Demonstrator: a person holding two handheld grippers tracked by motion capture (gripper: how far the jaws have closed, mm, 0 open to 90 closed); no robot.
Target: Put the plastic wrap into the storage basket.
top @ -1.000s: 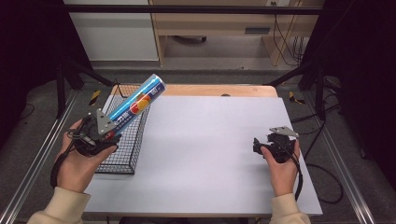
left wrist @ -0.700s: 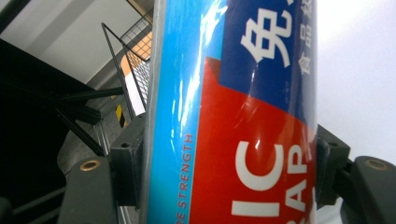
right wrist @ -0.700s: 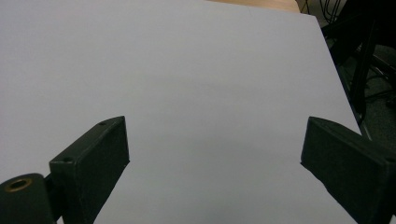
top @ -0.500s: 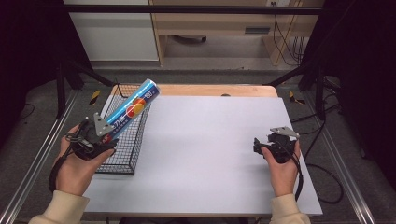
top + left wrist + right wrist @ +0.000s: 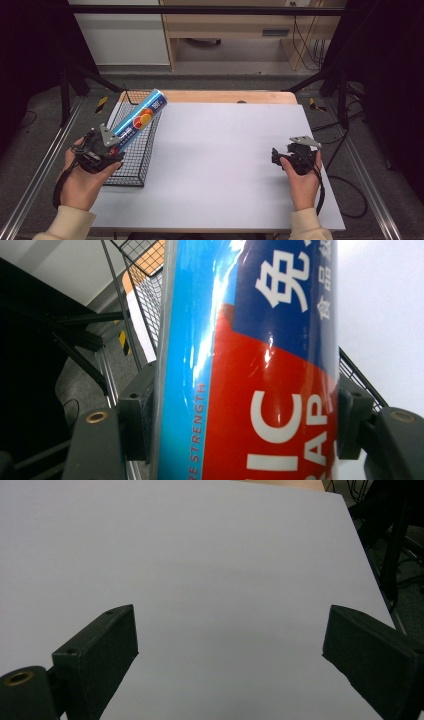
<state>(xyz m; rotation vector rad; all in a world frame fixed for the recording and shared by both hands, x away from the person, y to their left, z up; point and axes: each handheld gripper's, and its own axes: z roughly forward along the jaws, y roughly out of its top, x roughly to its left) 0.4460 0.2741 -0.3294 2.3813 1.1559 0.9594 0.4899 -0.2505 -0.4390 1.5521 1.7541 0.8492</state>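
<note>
A long blue and red tube of plastic wrap [image 5: 141, 119] slants up and away over the black wire basket [image 5: 131, 179] at the table's left edge. My left gripper [image 5: 118, 145] is shut on the tube's lower end. In the left gripper view the tube [image 5: 250, 365] stands between the two black fingers [image 5: 137, 415], which press on its sides. My right gripper [image 5: 275, 156] hovers over the right side of the table, open. Its jaws stand wide apart in the right gripper view [image 5: 230, 650], with nothing but bare white tabletop [image 5: 200, 555] between them.
The white tabletop [image 5: 225, 150] spreads between the two hands. The basket lies along the table's left side, with a metal rail [image 5: 40, 175] just outside it. A wooden strip [image 5: 225, 96] runs along the far edge. Cables trail on the floor at right.
The tube's far end has swung slightly left and lower over the basket. My right gripper has stayed in place, still open.
</note>
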